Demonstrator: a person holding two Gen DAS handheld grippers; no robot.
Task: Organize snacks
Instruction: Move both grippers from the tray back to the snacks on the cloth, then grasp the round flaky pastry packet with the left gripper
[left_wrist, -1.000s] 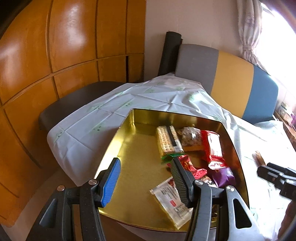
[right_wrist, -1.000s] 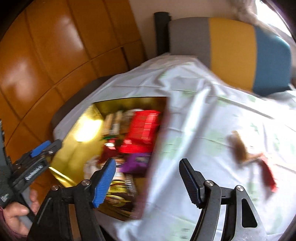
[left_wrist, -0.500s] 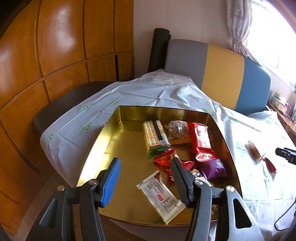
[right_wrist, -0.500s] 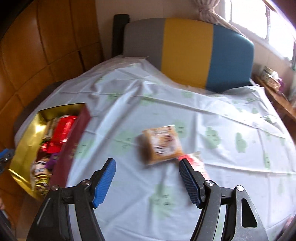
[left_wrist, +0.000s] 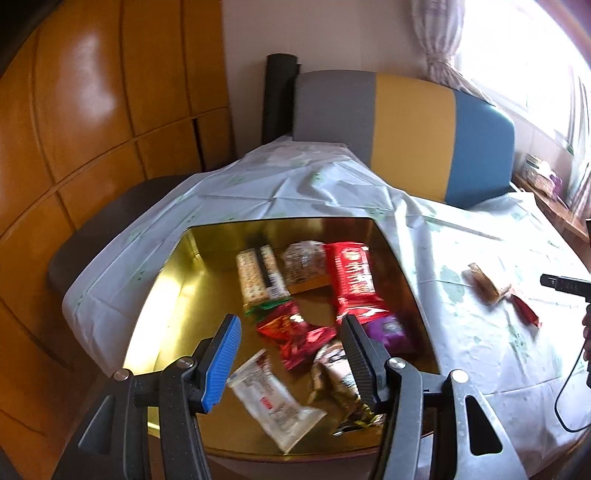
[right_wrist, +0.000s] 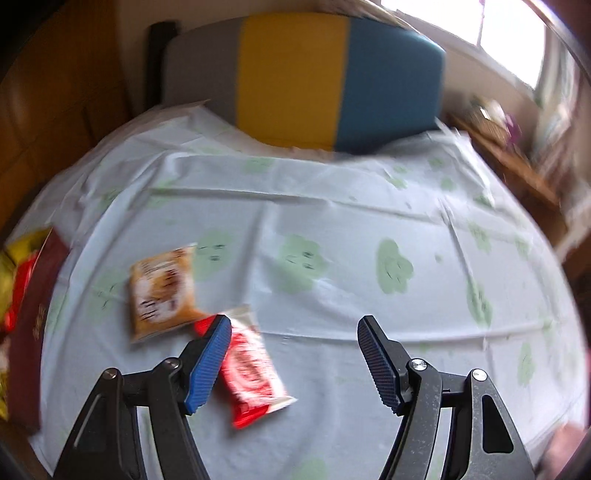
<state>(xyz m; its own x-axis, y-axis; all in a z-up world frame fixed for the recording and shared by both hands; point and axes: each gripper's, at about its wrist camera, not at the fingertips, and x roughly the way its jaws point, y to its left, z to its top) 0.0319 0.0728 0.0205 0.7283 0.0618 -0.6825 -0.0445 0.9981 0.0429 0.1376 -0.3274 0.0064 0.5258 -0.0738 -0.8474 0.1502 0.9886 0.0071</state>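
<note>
A gold tin box (left_wrist: 173, 295) on the table holds several snack packets: a cracker pack (left_wrist: 260, 278), a red packet (left_wrist: 352, 277), a purple one (left_wrist: 389, 330) and a white one (left_wrist: 275, 400). My left gripper (left_wrist: 290, 354) hovers open above the box's near part, with nothing between its fingers. On the cloth lie an orange snack packet (right_wrist: 162, 291) and a red snack packet (right_wrist: 253, 373). My right gripper (right_wrist: 295, 356) stands open over the cloth; its blue finger (right_wrist: 207, 363) overlaps the red packet's left edge. In the left wrist view the same two packets (left_wrist: 485, 286) lie right of the box.
The table wears a white cloth with green prints (right_wrist: 332, 258). A grey, yellow and blue chair back (right_wrist: 303, 77) stands behind it. Wooden panels (left_wrist: 92, 110) fill the left. The tin's dark red side (right_wrist: 29, 321) shows at the left edge of the right wrist view.
My right gripper swung from over the tin to the right, above the cloth, and the two loose packets now lie under it. My left gripper shifted a little, so more of the tin shows.
</note>
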